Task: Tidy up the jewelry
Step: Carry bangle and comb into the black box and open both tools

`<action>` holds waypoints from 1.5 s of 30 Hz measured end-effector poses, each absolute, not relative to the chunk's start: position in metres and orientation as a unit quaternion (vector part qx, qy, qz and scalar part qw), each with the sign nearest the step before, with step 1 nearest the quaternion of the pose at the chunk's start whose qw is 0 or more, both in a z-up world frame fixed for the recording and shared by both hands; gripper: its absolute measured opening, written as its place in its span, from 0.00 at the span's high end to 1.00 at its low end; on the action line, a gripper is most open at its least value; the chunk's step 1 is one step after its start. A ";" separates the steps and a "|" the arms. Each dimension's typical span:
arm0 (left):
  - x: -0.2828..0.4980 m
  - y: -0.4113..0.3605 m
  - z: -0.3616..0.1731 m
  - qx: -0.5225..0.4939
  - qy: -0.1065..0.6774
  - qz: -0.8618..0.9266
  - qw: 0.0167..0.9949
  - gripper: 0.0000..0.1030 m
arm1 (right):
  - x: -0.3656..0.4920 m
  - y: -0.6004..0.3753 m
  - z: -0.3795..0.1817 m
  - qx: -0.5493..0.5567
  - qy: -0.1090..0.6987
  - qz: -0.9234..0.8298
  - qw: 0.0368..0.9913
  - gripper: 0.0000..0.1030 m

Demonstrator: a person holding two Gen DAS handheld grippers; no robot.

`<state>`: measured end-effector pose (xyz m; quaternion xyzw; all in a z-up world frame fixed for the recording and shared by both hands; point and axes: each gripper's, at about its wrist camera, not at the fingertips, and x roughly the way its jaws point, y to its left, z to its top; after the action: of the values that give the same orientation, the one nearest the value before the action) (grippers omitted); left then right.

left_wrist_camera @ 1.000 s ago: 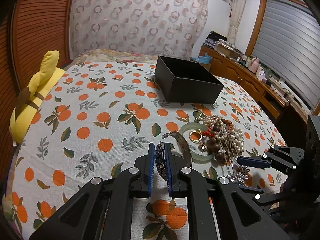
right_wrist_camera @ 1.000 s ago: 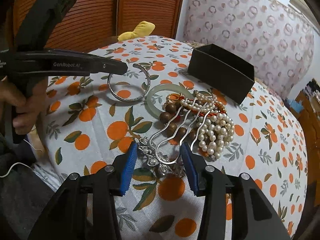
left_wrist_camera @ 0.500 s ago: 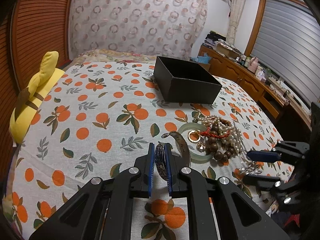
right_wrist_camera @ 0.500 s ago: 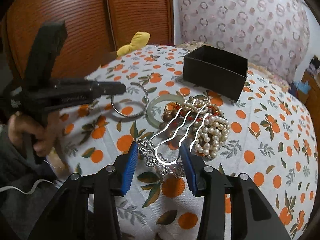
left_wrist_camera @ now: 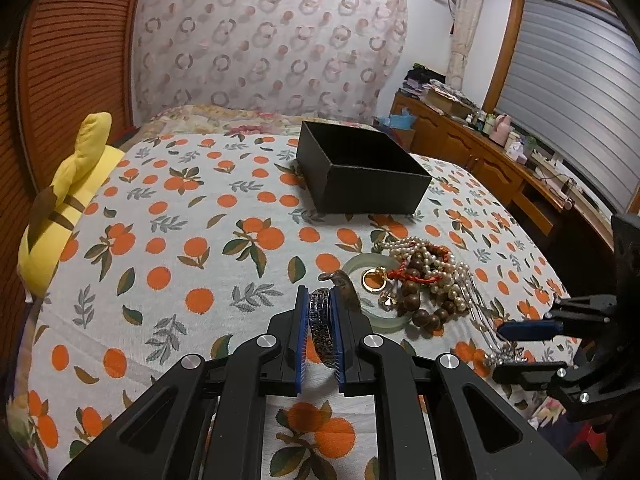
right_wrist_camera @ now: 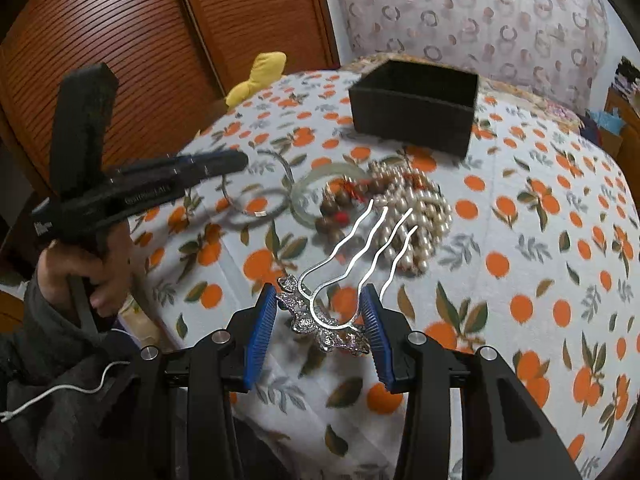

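My left gripper (left_wrist_camera: 320, 334) is shut on a silver engraved bangle (left_wrist_camera: 322, 332), held edge-on above the bed; the bangle also shows in the right wrist view (right_wrist_camera: 256, 196). My right gripper (right_wrist_camera: 320, 322) is shut on a silver hair comb (right_wrist_camera: 348, 276) with wavy prongs, lifted above the bed. The jewelry pile lies ahead: a jade bangle (left_wrist_camera: 358, 266), pearl strands (left_wrist_camera: 432, 256), brown wooden beads (left_wrist_camera: 416, 304) and a gold ring (left_wrist_camera: 374, 280). An open black box (left_wrist_camera: 360, 172) stands beyond the pile.
The bed has an orange-print sheet (left_wrist_camera: 180, 240). A yellow plush toy (left_wrist_camera: 68, 200) lies at its left edge. A wooden sliding door (right_wrist_camera: 140, 40) is on the left. Wooden cabinets (left_wrist_camera: 500, 160) stand to the right of the bed.
My right gripper closed on the hair comb and lifted it up and back from the pile. My left gripper kept holding the bangle and rose slightly.
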<state>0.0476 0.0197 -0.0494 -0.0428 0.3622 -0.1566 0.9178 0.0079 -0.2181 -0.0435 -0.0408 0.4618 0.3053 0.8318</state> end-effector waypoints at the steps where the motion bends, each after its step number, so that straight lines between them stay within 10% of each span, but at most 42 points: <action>1: 0.048 0.019 -0.049 -0.043 0.362 -0.157 0.918 0.91 | 0.006 -0.220 -0.044 -0.042 0.463 0.304 0.832 0.55; 45: 0.193 -0.027 0.012 -0.004 0.318 -0.156 0.935 0.91 | 0.204 -0.217 -0.010 -0.069 0.367 0.330 0.867 0.55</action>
<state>0.1927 -0.0268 0.0120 -0.0039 0.3179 -0.1564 0.9351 0.2038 -0.2171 -0.0100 -0.0688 0.3674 0.3302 0.8667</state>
